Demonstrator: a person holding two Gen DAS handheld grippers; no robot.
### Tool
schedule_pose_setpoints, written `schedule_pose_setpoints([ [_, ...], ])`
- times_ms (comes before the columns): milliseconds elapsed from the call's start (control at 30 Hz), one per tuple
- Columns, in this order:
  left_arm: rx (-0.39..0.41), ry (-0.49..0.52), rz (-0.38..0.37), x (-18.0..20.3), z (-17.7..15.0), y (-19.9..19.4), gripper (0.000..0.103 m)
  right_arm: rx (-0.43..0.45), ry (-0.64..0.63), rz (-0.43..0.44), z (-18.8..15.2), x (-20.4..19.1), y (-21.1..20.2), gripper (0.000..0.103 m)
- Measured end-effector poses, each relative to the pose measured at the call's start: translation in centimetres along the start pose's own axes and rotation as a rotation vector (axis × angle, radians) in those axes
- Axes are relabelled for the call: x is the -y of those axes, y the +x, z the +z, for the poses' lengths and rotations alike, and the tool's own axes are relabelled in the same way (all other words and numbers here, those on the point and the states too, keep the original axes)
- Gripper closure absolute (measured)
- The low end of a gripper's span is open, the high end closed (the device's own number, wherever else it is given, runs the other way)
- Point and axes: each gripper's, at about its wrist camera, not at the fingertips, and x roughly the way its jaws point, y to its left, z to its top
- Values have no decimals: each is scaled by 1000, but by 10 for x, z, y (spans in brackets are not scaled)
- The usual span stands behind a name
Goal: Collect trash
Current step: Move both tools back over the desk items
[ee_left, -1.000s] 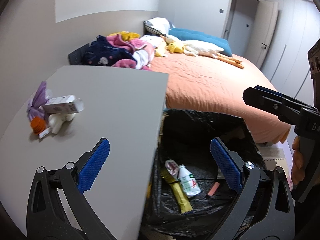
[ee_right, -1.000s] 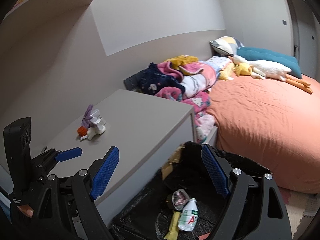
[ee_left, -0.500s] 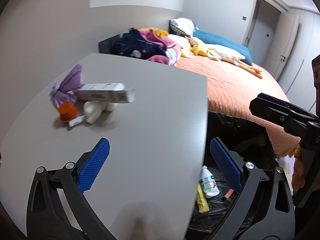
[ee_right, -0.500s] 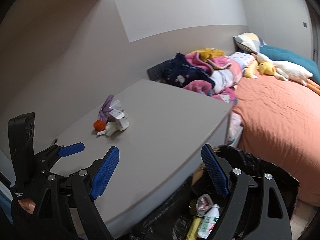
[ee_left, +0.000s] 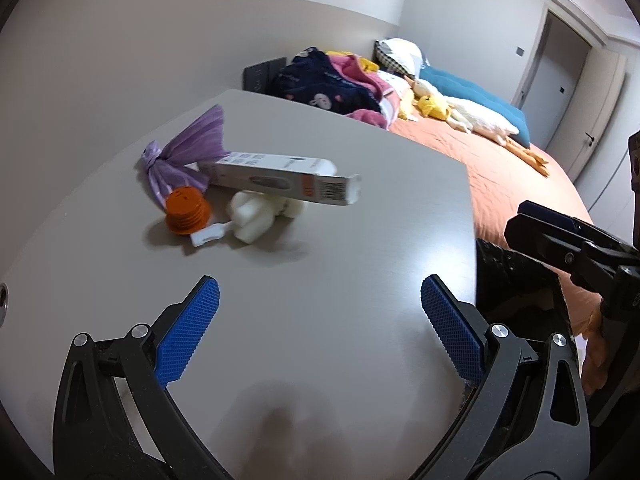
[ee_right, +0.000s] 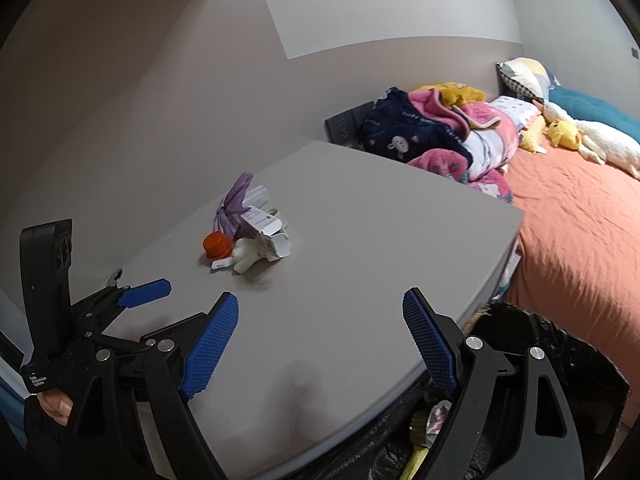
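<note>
A small heap of trash lies on the grey table (ee_left: 320,280): a purple tied bag (ee_left: 184,160), a long grey-white carton (ee_left: 280,178), an orange ribbed cap (ee_left: 186,210) and a white crumpled wad (ee_left: 256,216). The heap shows in the right wrist view too, with the carton (ee_right: 266,228) and cap (ee_right: 216,245). My left gripper (ee_left: 320,332) is open and empty, above the table short of the heap. My right gripper (ee_right: 320,352) is open and empty over the table's near edge. The black-lined bin (ee_right: 560,360) stands to the table's right with trash inside.
An orange bed (ee_right: 580,220) lies beyond the table, with a pile of clothes (ee_right: 440,132), pillows and a plush duck (ee_left: 436,106). A grey wall runs behind the table. A door (ee_left: 560,60) is at the far right.
Both grippers have swung left from over the bin to over the table. The trash heap is now nearer and more central in both views. Both stay open.
</note>
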Motion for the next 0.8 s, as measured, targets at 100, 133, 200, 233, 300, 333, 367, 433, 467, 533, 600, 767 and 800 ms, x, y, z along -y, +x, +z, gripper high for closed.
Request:
schedule_pose_setpoints([
  [100,-1,-10,14,-10,1,4,6,-9,-13,12,4,-7,9,18],
  [133,-2,-16,17,-15,2,6,6,-11,-17,14,6,-9,12,18],
  [200,-3,-26,20,-22,3,7,6,-17,-24,21,9,-14,20,18],
  [233,-5,-34,24,-27,4,9,6,-20,-27,25,10,-16,23,18],
  [300,-8,-44,32,-32,5,12,6,-29,-30,31,14,-20,34,18],
  [333,-10,-49,35,-36,6,13,6,-33,-30,37,15,-23,39,18],
  [367,-11,-55,41,-40,7,15,6,-35,-30,41,17,-23,42,18],
  [433,-13,-66,48,-47,8,18,6,-41,-32,48,21,-27,52,18],
  [467,-15,-71,53,-50,9,20,6,-44,-32,50,22,-28,55,18],
  [533,-17,-80,62,-57,10,23,6,-50,-37,56,25,-31,64,18],
  [600,-19,-94,68,-64,11,26,6,-57,-47,59,29,-35,73,19],
  [767,-16,-107,98,-79,14,32,6,-75,-69,62,36,-42,92,18],
  [800,-13,-105,106,-81,15,32,6,-77,-73,62,38,-42,94,19],
])
